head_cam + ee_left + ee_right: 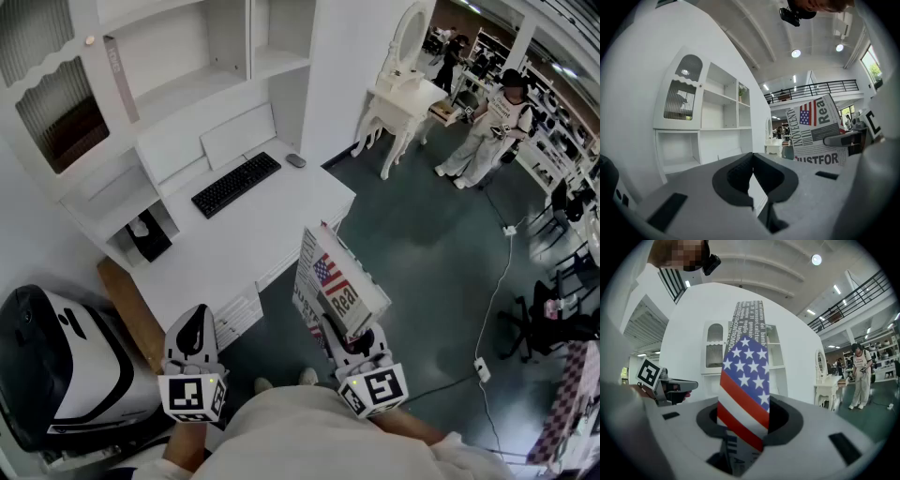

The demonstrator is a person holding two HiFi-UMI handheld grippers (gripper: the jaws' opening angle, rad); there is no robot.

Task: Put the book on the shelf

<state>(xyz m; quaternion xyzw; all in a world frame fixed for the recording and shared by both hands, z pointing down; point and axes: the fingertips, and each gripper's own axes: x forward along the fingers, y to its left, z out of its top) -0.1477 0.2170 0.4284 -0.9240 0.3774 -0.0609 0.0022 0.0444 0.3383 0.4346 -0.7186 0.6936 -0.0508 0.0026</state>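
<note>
A book [333, 286] with a stars-and-stripes flag and newspaper print on its cover stands upright in my right gripper [349, 339], which is shut on its lower edge. In the right gripper view the book's spine [744, 376] rises between the jaws and hides their inner faces. My left gripper [192, 339] is shut and empty, held low at the left beside the desk. From the left gripper view the book [819, 132] shows at the right. The white shelf unit [178, 66] stands behind the desk, its open compartments [721, 112] ahead of me.
A white desk [281, 216] carries a black keyboard [236, 184] and a mouse [295, 160]. A white dressing table [403, 103] stands at the back right, with a person [487, 131] beyond it. A black and white device [56, 361] sits at the lower left.
</note>
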